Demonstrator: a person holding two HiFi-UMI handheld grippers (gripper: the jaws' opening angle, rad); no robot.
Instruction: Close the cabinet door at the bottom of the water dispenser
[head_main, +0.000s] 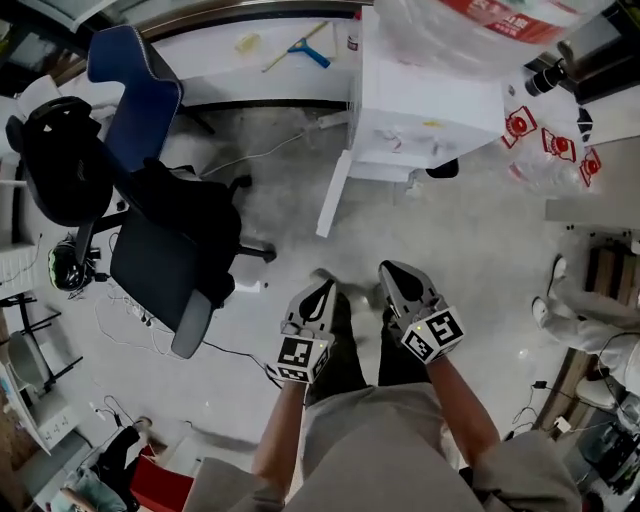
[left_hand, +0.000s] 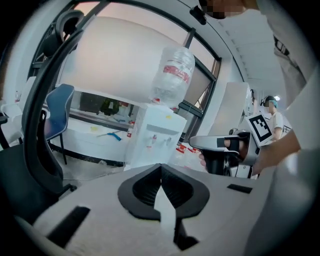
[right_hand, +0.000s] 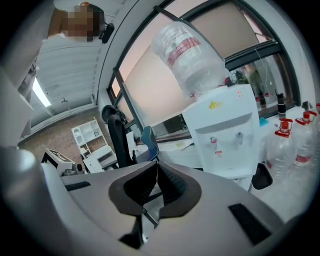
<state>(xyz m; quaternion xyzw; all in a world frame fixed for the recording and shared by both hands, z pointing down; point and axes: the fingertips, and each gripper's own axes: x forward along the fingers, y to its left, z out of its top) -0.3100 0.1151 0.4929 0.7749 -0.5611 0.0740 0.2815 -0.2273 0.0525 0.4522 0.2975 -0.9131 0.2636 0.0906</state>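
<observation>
You stand on a pale speckled floor (head_main: 470, 250) facing the white water dispenser (head_main: 430, 110), seen at the top of the head view with a clear upturned water jug with a red label (right_hand: 187, 50) on top. Its white bottom cabinet door (head_main: 333, 192) stands swung open, jutting from the cabinet's left front corner towards you. You hold the left claw (head_main: 318, 290) and the right claw (head_main: 392, 272) side by side in front of your legs, well apart from the door and touching nothing, both aimed towards the dispenser. Each claw's own view shows its two black ribbed pads pressed together with nothing between them: both claws are closed and empty. A dark office chair on castors (head_main: 165, 270) stands at your left, near the left claw. Clear spare water bottles with red caps (head_main: 555, 145) cluster on the floor to the right of the dispenser. Left of the dispenser, a white table (head_main: 220, 60) along the wall carries a blue-handled tool (head_main: 305, 48).
</observation>
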